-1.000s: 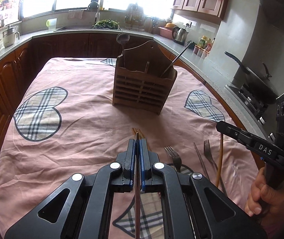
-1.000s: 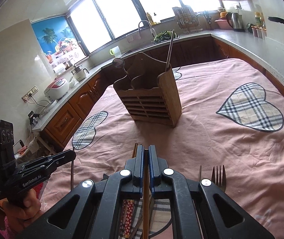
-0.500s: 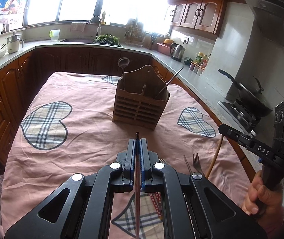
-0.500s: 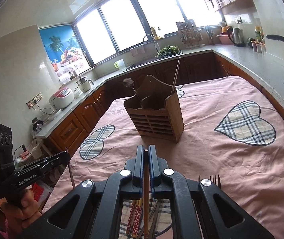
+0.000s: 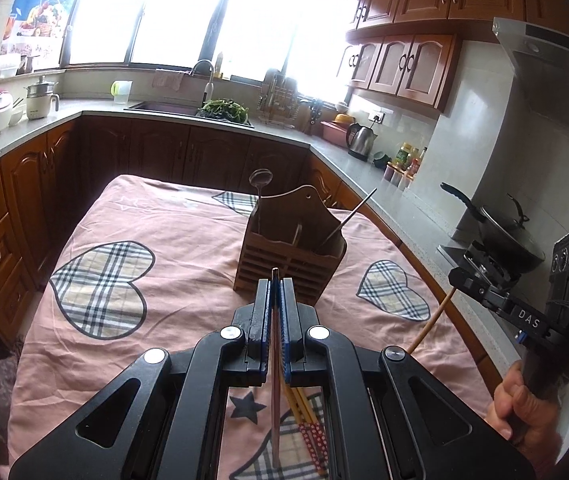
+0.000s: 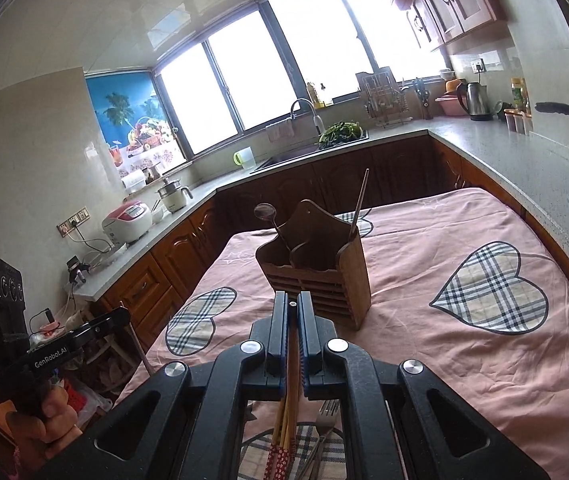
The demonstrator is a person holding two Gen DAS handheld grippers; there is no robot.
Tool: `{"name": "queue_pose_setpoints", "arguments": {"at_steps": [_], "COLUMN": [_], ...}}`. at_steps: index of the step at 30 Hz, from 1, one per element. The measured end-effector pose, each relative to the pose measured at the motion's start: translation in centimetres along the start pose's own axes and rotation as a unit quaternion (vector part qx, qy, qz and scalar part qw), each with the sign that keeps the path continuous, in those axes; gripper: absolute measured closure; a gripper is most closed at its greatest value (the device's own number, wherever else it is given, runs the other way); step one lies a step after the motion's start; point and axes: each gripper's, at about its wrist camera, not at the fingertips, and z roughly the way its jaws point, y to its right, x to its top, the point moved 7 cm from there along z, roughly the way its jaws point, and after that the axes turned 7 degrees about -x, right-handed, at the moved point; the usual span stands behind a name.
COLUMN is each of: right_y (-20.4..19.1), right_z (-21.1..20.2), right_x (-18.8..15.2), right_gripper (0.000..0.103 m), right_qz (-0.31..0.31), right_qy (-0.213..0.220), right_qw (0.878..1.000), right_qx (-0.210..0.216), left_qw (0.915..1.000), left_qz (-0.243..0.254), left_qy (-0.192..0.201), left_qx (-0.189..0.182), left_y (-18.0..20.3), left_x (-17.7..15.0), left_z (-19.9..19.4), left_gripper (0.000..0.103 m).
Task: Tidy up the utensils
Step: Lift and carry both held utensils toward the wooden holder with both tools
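My left gripper (image 5: pixel 275 280) is shut on a thin dark chopstick (image 5: pixel 274 392) that hangs down between the fingers. My right gripper (image 6: pixel 292 300) is shut on a wooden chopstick (image 6: pixel 293 384); it also shows in the left wrist view (image 5: pixel 430 322), hanging from the right gripper (image 5: pixel 458 276). The wooden utensil holder (image 5: pixel 290 248) stands mid-table with a spoon (image 5: pixel 261 179) and a metal stick (image 5: pixel 350 216) in it; it shows in the right wrist view (image 6: pixel 316 276) too. Both grippers are raised above the table, short of the holder. Loose chopsticks (image 6: pixel 280 436) and forks (image 6: pixel 326 416) lie below.
The table has a pink cloth (image 5: pixel 172 240) with plaid hearts. Kitchen counters (image 5: pixel 384 196) wrap around the left, back and right. A wok (image 5: pixel 504 236) sits on the stove at right. A kettle (image 5: pixel 360 140) stands on the counter.
Both grippers have risen off the table, each with a chopstick in it. The holder and table now look farther and lower. The forks have dropped out of the left wrist view.
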Motion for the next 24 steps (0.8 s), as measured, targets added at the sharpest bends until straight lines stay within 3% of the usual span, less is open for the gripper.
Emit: {"name": "queue_pose_setpoints", "arguments": {"at_steps": [12,24], "right_y": [0.1,1.2], "right_z": [1.5,4.1], "right_x": [4.9,13.6], "right_gripper": [0.099,0.099], "right_qz": [0.010,0.025], "right_qy": [0.046,0.120], "right_qw": [0.999,0.992], "right_qx": [-0.002,-0.022], "left_qw": [0.9980,0.9899], "left_qz": [0.000,0.009], "left_qy": [0.061,0.137], "left_qx": [0.015,0.032], "left_y": [-0.7,-1.3], "left_x": [6.4,15.7], "left_z": [2.2,7.1], "left_gripper": [0.100,0.100]}}
